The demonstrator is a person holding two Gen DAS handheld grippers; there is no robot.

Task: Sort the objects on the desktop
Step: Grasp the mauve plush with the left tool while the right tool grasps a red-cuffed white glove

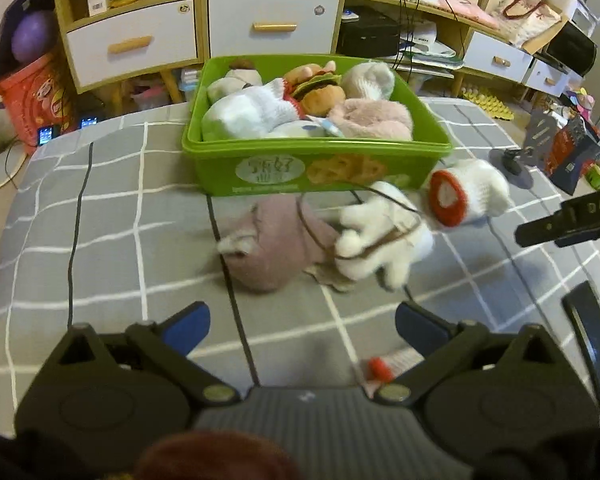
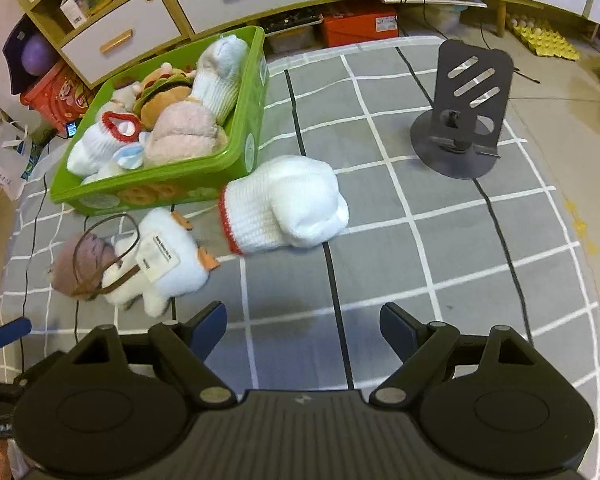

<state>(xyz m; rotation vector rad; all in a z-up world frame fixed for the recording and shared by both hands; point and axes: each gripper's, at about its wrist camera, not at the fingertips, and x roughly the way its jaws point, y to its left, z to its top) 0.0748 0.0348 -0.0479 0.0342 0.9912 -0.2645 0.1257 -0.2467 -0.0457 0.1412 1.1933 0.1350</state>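
Observation:
A green bin (image 1: 228, 148) (image 2: 236, 160) holds several plush toys and rolled socks on the grey checked cloth. In front of it lie a pink plush (image 1: 272, 248) (image 2: 86, 262), a white plush with brown straps (image 1: 384, 240) (image 2: 168, 260) and a white rolled sock with a red cuff (image 1: 464, 196) (image 2: 288, 208). My left gripper (image 1: 302, 330) is open and empty, just short of the two plush toys. My right gripper (image 2: 302, 326) is open and empty, near the white sock; its body shows at the right of the left wrist view (image 1: 572, 220).
A dark metal phone stand (image 2: 460, 112) (image 1: 514, 164) stands at the cloth's right side. A small white and red item (image 1: 384, 366) lies under my left gripper. Cabinets with drawers (image 1: 272, 28) and floor clutter sit beyond the cloth.

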